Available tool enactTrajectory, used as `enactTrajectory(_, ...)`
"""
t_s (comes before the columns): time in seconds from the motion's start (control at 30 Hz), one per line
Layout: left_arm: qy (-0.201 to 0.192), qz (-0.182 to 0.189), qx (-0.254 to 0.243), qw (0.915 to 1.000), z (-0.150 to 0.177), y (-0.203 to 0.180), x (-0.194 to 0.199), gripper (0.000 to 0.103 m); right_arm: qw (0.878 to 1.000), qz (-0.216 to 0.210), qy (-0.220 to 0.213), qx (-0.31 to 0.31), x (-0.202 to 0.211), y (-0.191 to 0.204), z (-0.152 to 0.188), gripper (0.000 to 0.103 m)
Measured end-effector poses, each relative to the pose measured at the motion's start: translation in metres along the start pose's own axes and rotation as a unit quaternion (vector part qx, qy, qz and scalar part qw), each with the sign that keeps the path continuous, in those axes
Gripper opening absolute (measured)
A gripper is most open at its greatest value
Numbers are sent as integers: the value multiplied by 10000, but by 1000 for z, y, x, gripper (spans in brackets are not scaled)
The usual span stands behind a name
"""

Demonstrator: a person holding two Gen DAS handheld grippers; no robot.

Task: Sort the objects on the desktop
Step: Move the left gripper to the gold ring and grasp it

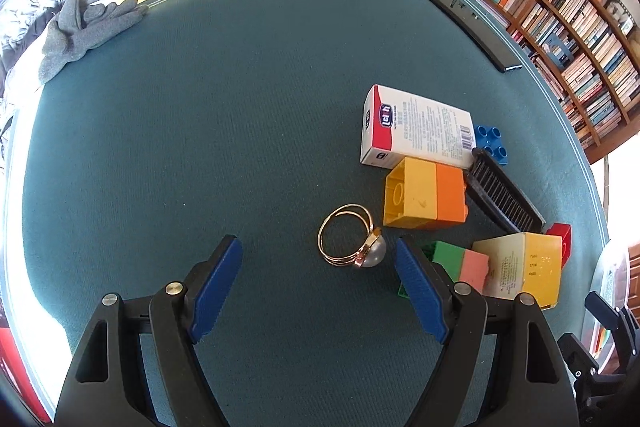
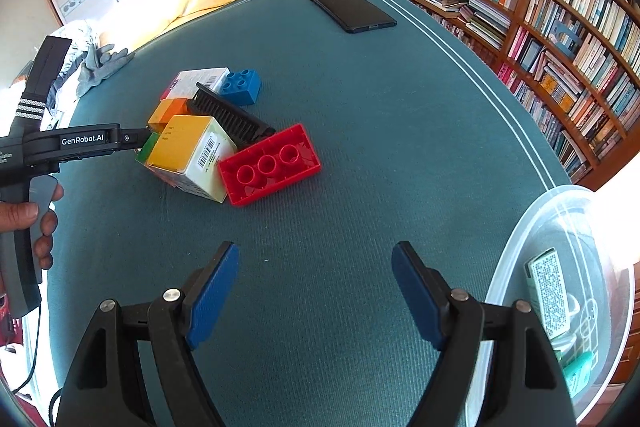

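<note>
A pile of objects lies on the green table mat (image 1: 200, 147). In the left wrist view a gold ring with a pearl (image 1: 352, 237) lies just ahead of my open left gripper (image 1: 318, 267), nearer its right finger. Behind it are a yellow-orange brick (image 1: 424, 193), a white-red box (image 1: 416, 129), a blue brick (image 1: 491, 143), a black comb (image 1: 504, 197), a green-pink brick (image 1: 460, 261) and a yellow-white box (image 1: 524, 267). In the right wrist view my right gripper (image 2: 316, 267) hangs open over bare mat, short of the red brick (image 2: 270, 165) and the yellow-white box (image 2: 192, 151).
A clear plastic bin (image 2: 560, 287) with a few items in it stands at the right edge. A black phone (image 2: 352, 10) lies at the far corner, grey gloves (image 1: 84, 27) at the far left edge. A hand (image 2: 36, 223) holds the left gripper's handle. Bookshelves (image 2: 540, 7) line the right.
</note>
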State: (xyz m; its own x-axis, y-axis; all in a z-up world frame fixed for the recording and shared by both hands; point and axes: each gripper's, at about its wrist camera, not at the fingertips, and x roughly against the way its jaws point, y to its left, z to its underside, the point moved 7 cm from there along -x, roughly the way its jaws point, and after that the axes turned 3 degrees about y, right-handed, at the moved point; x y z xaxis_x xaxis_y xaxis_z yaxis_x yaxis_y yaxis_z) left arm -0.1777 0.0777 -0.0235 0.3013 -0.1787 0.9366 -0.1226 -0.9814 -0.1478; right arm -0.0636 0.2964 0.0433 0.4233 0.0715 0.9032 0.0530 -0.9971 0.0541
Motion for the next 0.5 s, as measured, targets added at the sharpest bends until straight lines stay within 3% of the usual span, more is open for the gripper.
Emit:
enactTrajectory(0.3, -165, -11, -323, 9993, -8, -4, -9, 78, 9999, 27, 37, 155, -11, 15, -6, 82)
enactTrajectory(0.37, -227, -75, -476, 9986, -10, -6, -10, 70, 9998, 31, 33, 180, -13, 18, -9, 82)
enactTrajectory(0.5, -261, 31, -703, 9972, -15, -10, -9, 39, 9996, 51, -27, 263, -17, 22, -17, 82)
